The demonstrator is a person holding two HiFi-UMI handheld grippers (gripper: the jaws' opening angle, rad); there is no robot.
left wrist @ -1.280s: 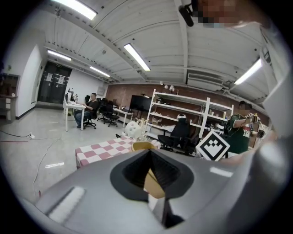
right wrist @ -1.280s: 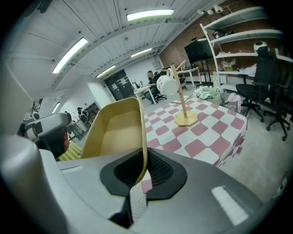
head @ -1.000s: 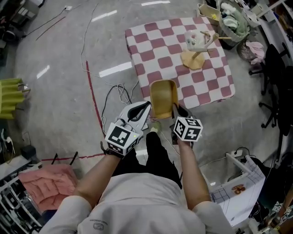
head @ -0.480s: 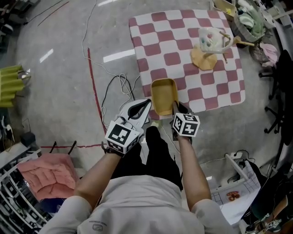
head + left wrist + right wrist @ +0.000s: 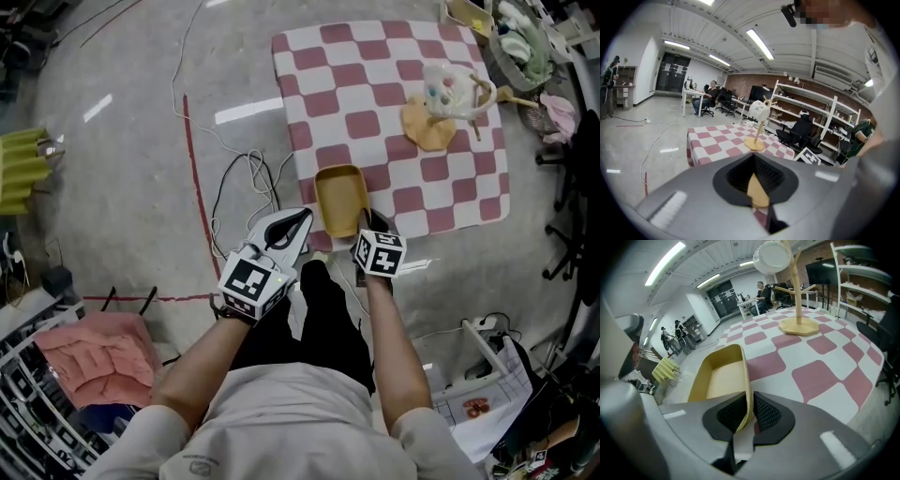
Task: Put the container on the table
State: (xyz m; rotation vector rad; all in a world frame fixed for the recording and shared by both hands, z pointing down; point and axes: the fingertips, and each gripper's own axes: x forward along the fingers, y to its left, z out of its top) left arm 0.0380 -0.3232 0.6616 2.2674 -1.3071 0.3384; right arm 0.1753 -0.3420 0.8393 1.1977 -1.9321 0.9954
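Now we hold the container (image 5: 339,197) by its wall in the right gripper (image 5: 749,405) fingers; next, lower it onto the worktop (image 5: 375,94); left gripper (image 5: 301,217) fingers seemingly closed, empty.

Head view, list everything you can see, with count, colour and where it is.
table: one, red-and-white checked cloth, upper middle
container: one, yellow, at table's near edge
mug tree: one, wooden, table's far right
mug: one, white with coloured spots, hung on mug tree
cables: several, white and black, floor left of table
floor line: one, red, left of cables
cloth: one, pink, lower left
left gripper: one, white and black, jaws together, just left of container
right gripper: one, black, shut on container's near wall
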